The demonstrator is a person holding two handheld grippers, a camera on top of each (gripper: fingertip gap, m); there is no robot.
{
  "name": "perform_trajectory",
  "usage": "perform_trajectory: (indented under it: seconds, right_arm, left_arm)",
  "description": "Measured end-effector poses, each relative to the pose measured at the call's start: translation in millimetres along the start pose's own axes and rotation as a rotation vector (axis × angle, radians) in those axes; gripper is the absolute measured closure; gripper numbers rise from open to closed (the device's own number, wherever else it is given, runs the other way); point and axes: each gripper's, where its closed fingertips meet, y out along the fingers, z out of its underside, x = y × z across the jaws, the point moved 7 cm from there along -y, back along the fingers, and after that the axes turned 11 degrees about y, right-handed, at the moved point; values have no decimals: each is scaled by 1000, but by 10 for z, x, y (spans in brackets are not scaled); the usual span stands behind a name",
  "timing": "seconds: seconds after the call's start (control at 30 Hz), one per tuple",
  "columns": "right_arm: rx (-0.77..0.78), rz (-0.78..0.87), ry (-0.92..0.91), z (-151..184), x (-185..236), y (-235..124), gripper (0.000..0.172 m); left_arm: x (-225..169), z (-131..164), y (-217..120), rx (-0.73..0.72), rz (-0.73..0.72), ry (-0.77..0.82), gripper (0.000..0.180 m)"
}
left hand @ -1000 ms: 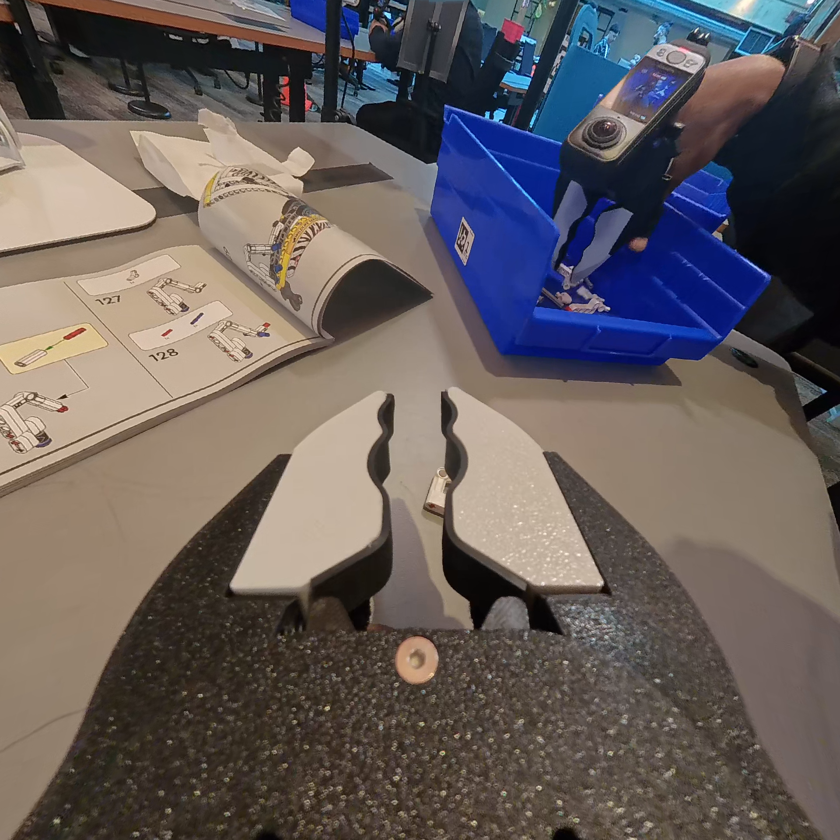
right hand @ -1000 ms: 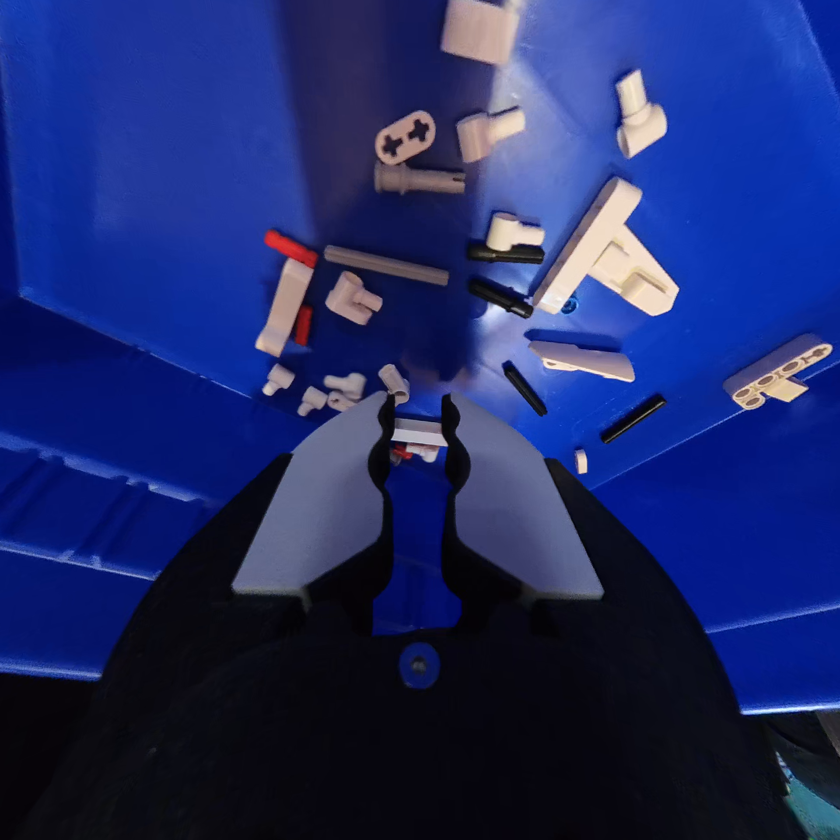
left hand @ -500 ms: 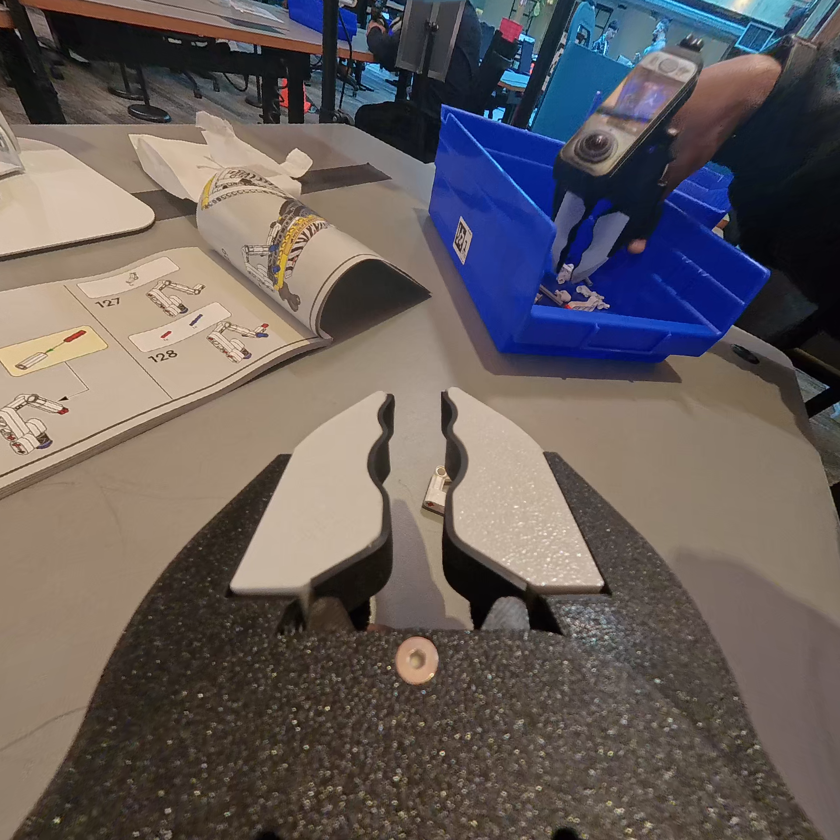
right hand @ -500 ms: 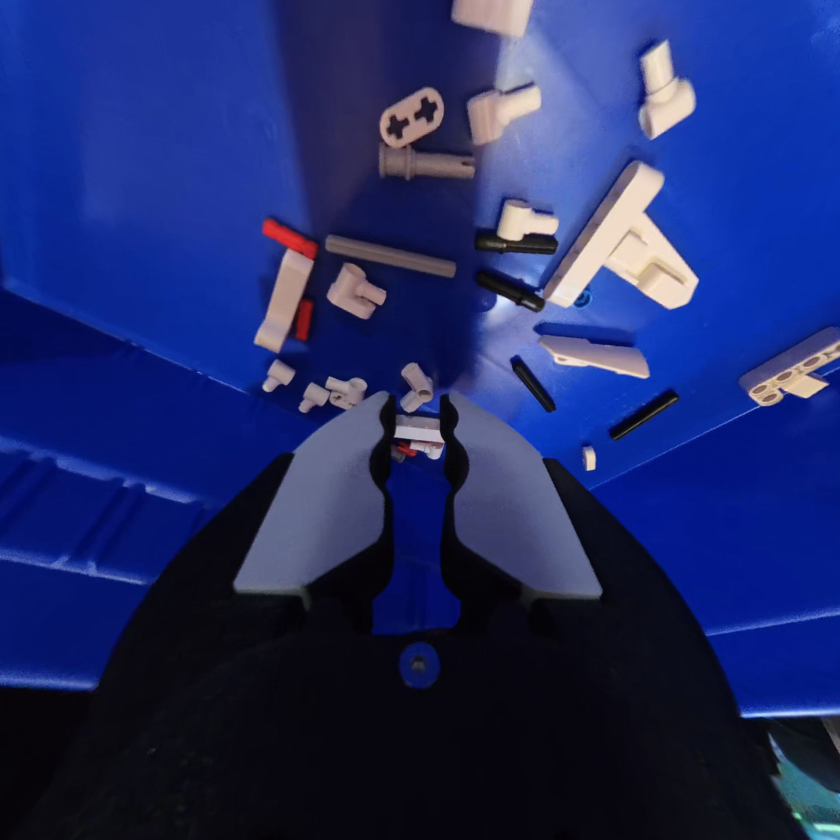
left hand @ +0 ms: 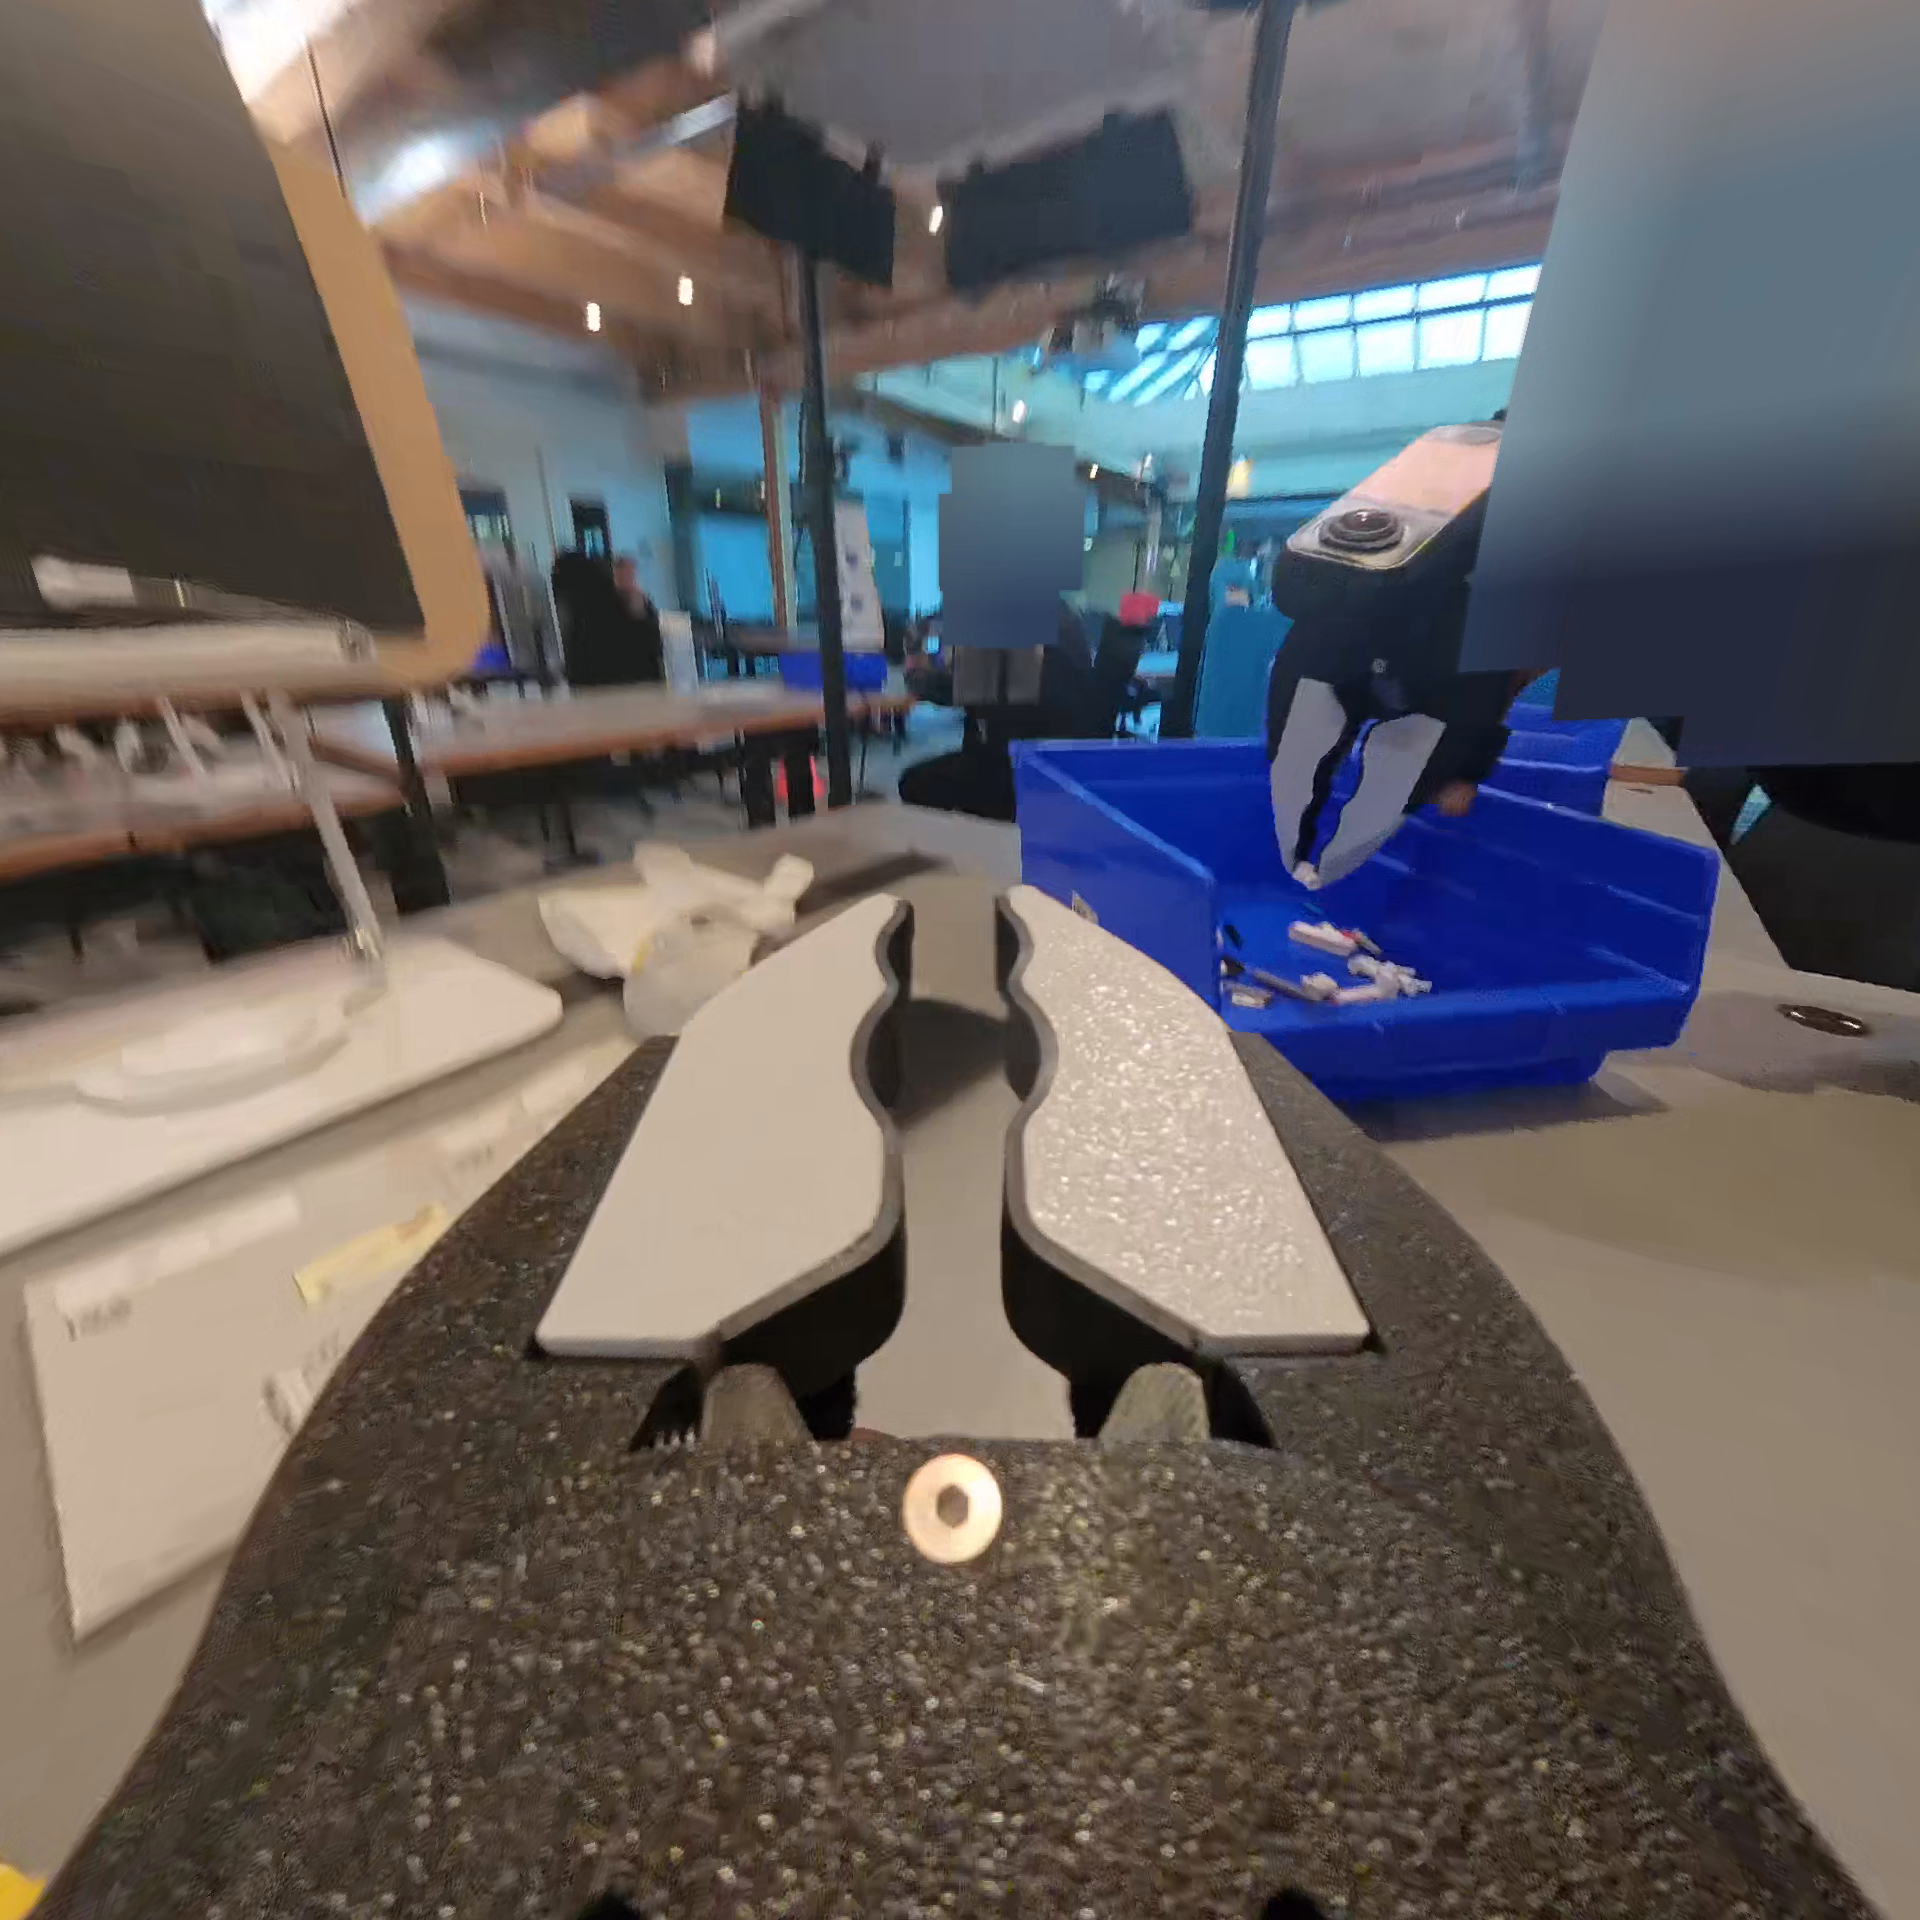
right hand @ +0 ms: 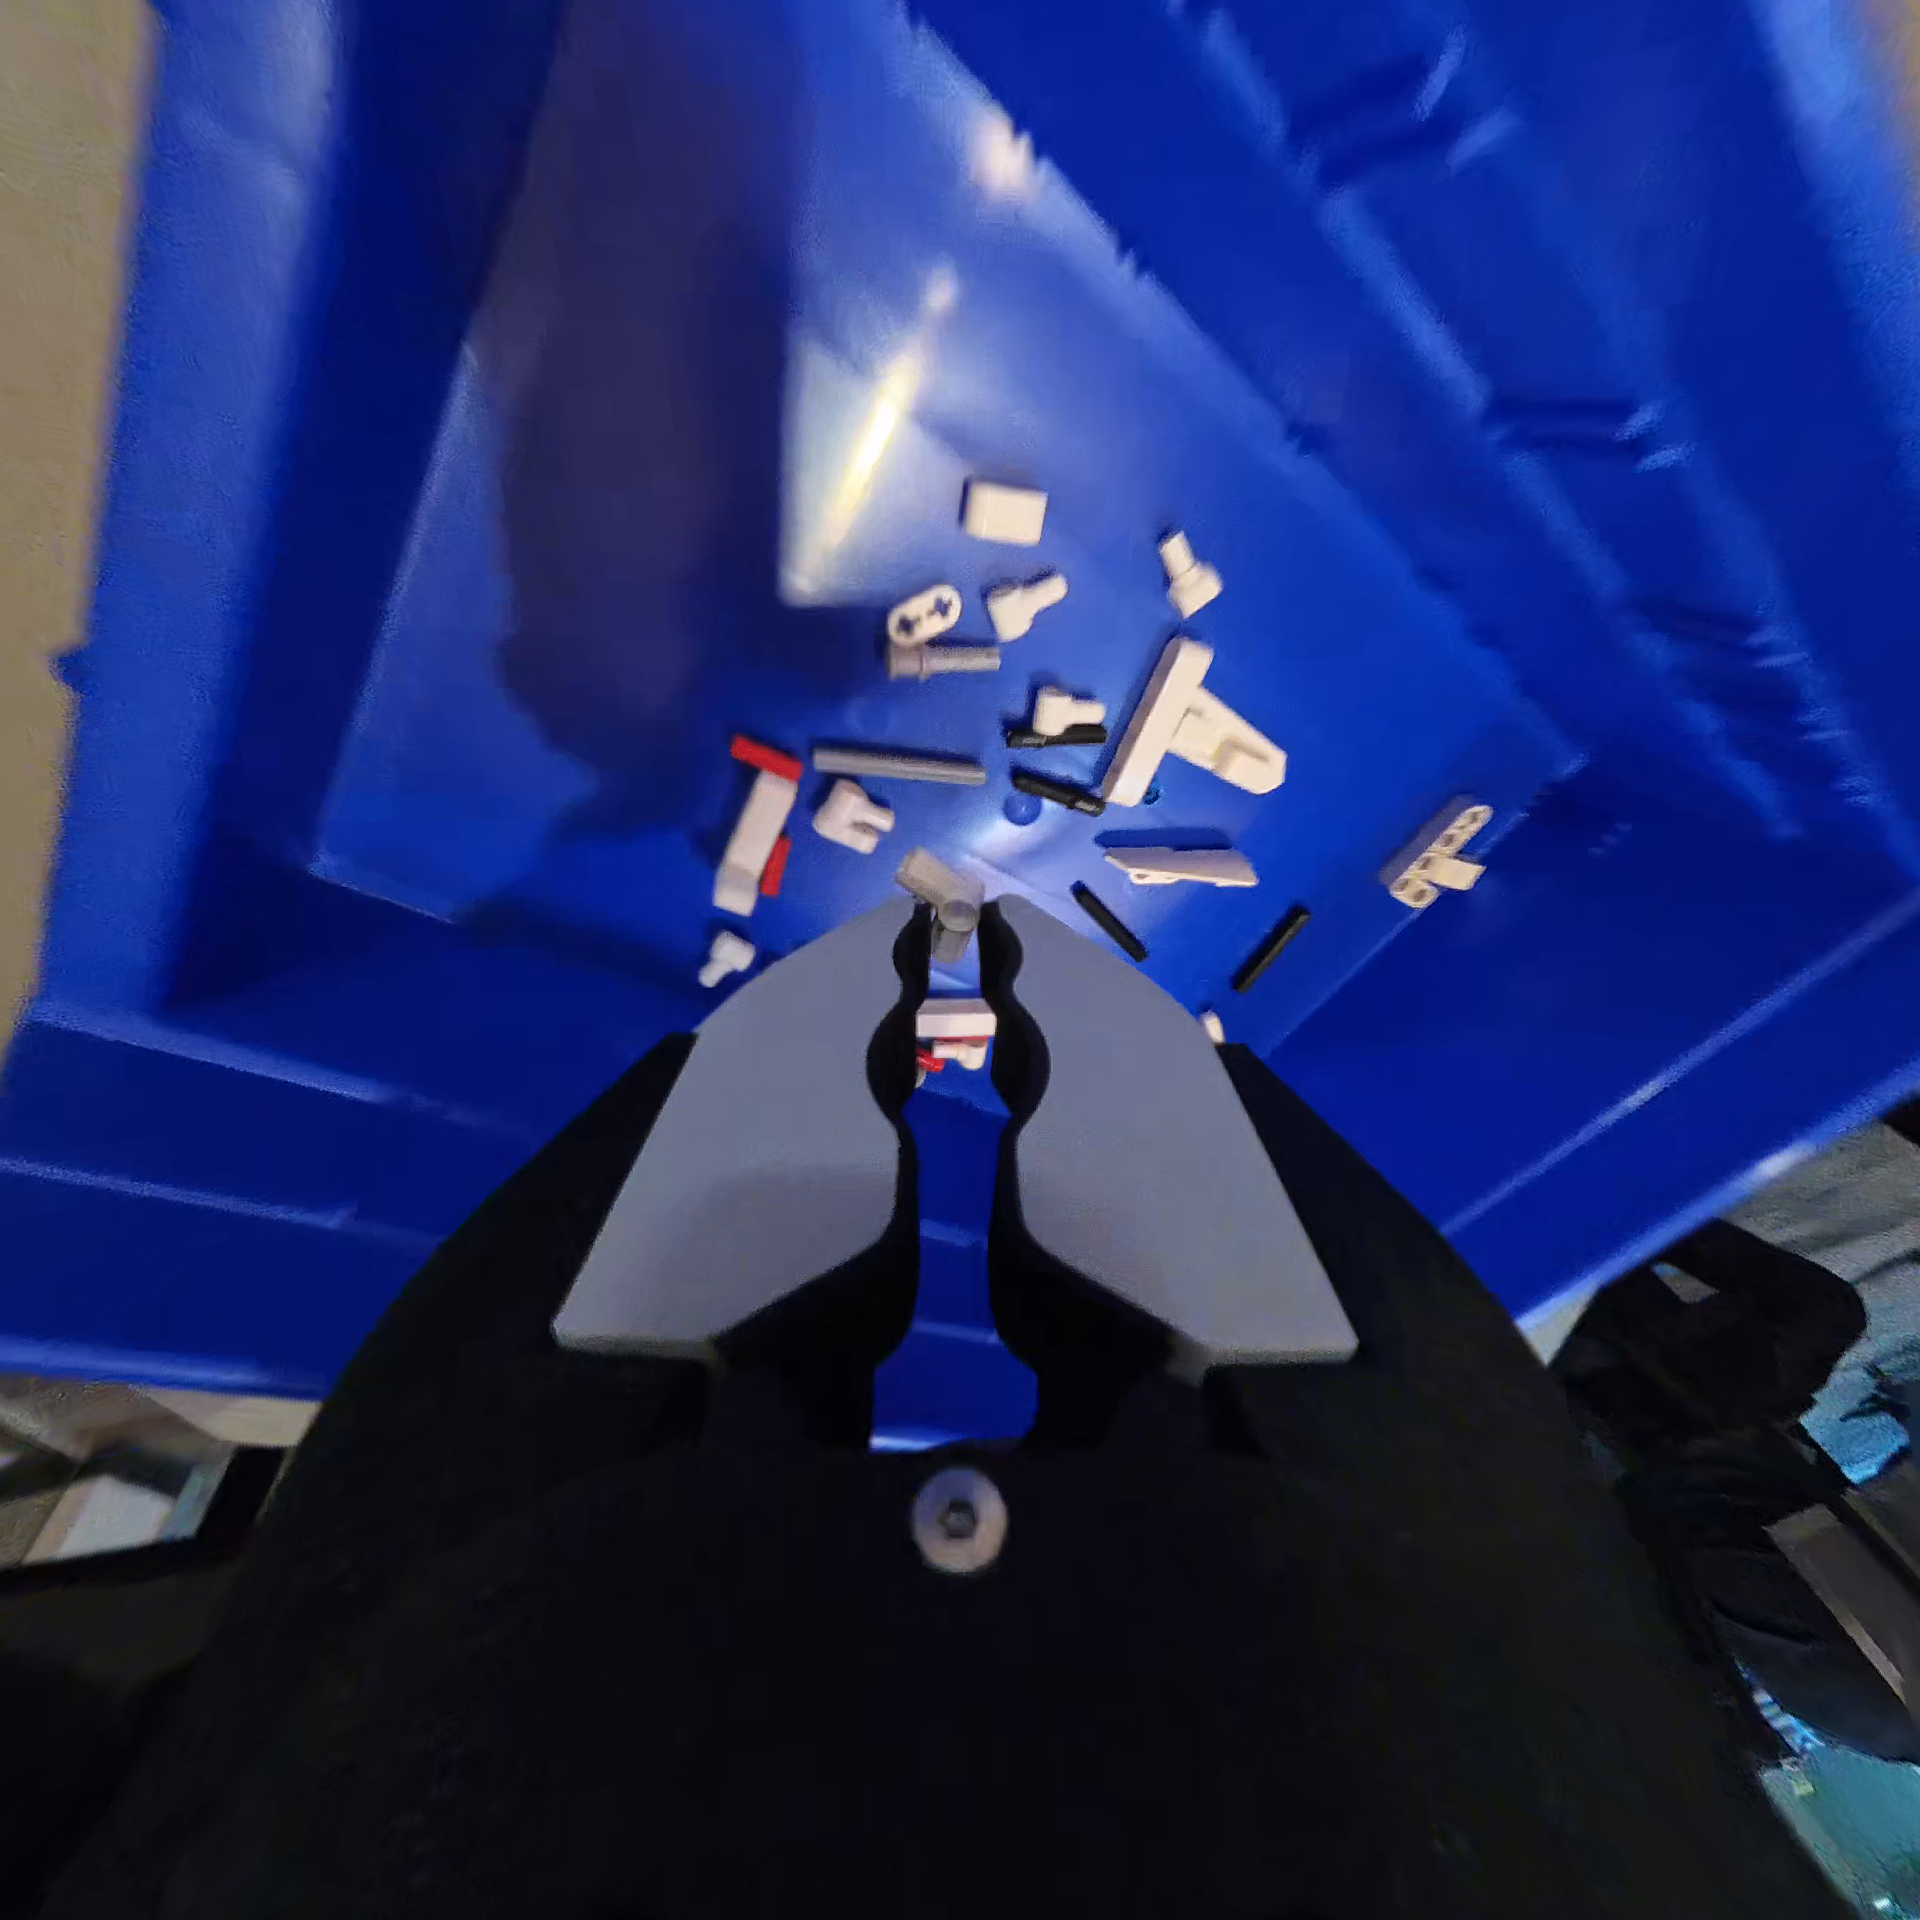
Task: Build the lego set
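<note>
both views: right gripper (right hand: 948, 914) pinches small grey connector (right hand: 940, 902); left gripper (left hand: 951, 909) narrow, bare.

My right gripper (right hand: 948, 914) has pale grey fingers on a black body and pinches a small light grey connector piece (right hand: 940, 902). Below it, the bright blue bin (right hand: 436, 582) holds white, grey, black and red pieces. My left gripper (left hand: 951, 914) is speckled black over a grey table (left hand: 1558, 1299).

L wrist cam low over table (left hand: 1558, 1299), facing bin (left hand: 1122, 831); R cam looks down inside it.
</note>
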Motion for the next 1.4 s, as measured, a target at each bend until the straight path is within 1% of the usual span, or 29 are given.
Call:
perform_trajectory:
  seconds: [0.07, 0.13, 0.17, 0.2, 0.23, 0.27, 0.3, 0.33, 0.47, 0.57, 0.67, 0.77, 0.83, 1.03, 1.23, 1.3, 1.33, 1.4]
  right_arm:
    - [-55, 50, 9, -117, 87, -184, 163]
    - [-124, 83, 21, -266, 209, -352, 163]
    - [-163, 96, 23, -352, 282, -429, 163]
    - [-208, 105, 21, -444, 365, -499, 163]
    - [-257, 112, 17, -545, 455, -560, 163]
    - [-310, 117, 15, -656, 548, -605, 163]
    - [-364, 123, 18, -771, 638, -635, 163]
    - [-417, 127, 26, -888, 727, -644, 163]
    - [-584, 171, 92, -1314, 1025, -549, 164]
    - [-675, 238, 138, -1555, 1175, -382, 164]
    - [-764, 299, 162, -1715, 1259, -180, 164]
    - [-868, 399, 193, -1787, 1255, -53, 164]
    - [-928, 460, 201, -1805, 1248, -11, 164]
    - [-1030, 538, 169, -1810, 1303, 54, 164]
    - [-1079, 552, 149, -1796, 1340, 50, 164]
    - [-1080, 568, 134, -1789, 1352, 62, 164]
    - [-1089, 580, 124, -1784, 1360, 61, 164]
    - [-1104, 605, 104, -1776, 1375, 47, 164]
  left_arm:
    - [-25, -117, 40, -85, 30, 58, 180]
    - [-16, -216, 93, -145, 48, 56, 180]
    - [4, -259, 112, -179, 57, 27, 180]
    - [40, -279, 133, -181, 57, -19, 180]
    - [92, -256, 166, -123, 35, -62, 178]
    - [135, -199, 206, -31, 11, -89, 170]
    - [139, -139, 228, 44, 24, -109, 164]
    - [122, -80, 228, 93, 58, -136, 162]
    - [-63, 142, 155, 265, 312, -372, 162]
    - [-106, 271, 82, 394, 338, -481, 162]
    - [-108, 349, 42, 455, 352, -620, 162]
    - [-125, 398, 48, 455, 394, -788, 162]
    - [-146, 435, 59, 461, 409, -843, 162]
    - [-183, 421, 100, 430, 416, -850, 162]
    - [-271, 412, 125, 426, 436, -832, 163]
    - [-283, 404, 123, 420, 427, -812, 168]
    - [-283, 400, 118, 416, 418, -799, 173]
    - [-295, 380, 107, 396, 416, -776, 174]
